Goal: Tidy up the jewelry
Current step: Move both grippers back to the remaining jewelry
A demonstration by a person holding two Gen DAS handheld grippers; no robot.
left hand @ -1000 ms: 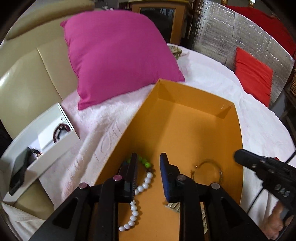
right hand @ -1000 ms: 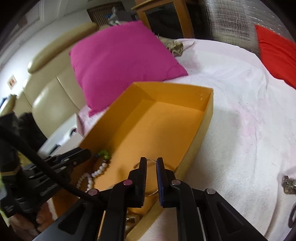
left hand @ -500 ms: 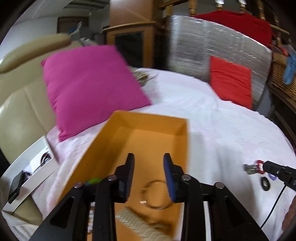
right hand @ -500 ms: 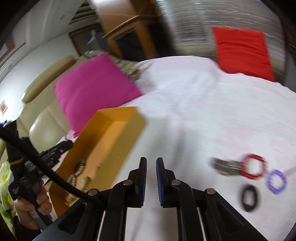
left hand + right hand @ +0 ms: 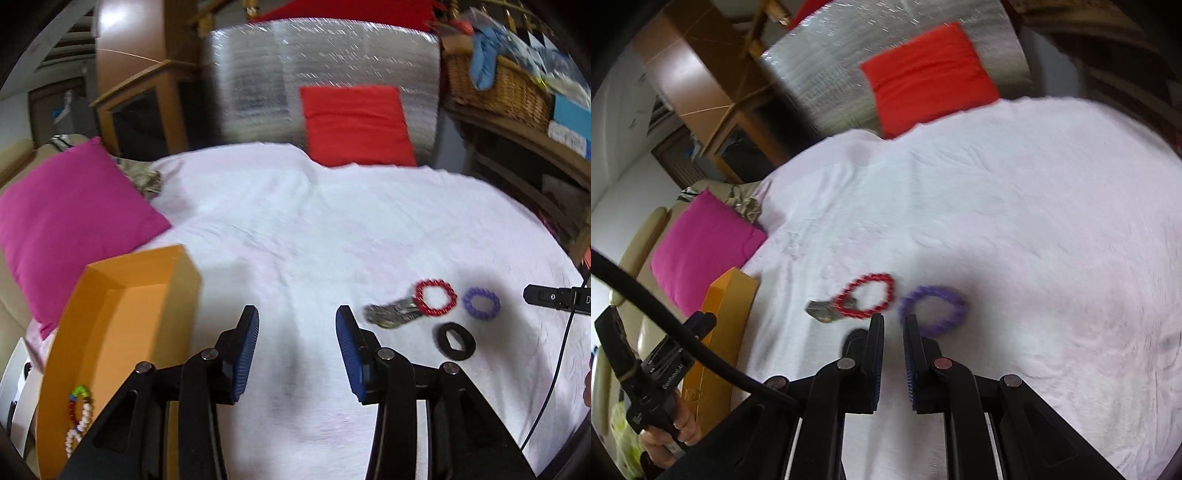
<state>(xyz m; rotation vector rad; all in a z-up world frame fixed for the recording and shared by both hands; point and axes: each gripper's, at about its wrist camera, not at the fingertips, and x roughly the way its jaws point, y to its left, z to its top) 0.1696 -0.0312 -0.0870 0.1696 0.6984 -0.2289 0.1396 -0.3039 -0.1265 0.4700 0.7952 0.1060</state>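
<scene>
On the white bedspread lie a red bead bracelet (image 5: 436, 297) (image 5: 866, 295), a purple bead bracelet (image 5: 481, 302) (image 5: 932, 310), a black ring-shaped band (image 5: 454, 340) and a silvery metal piece (image 5: 391, 314) (image 5: 822, 309). An orange box (image 5: 122, 314) (image 5: 727, 306) at the left holds a white and coloured bead strand (image 5: 77, 417). My left gripper (image 5: 297, 325) is open and empty over bare cloth, left of the loose pieces. My right gripper (image 5: 893, 325) is nearly shut and empty, just short of the red and purple bracelets.
A pink pillow (image 5: 70, 218) lies behind the box and a red cushion (image 5: 354, 125) leans at the bed's far end. A wicker basket (image 5: 498, 85) sits on a shelf at the right. A white box (image 5: 14, 387) lies at the far left.
Both grippers have swung right, away from the orange box and toward the loose bracelets. My left gripper has opened wider. The right gripper stays nearly shut.
</scene>
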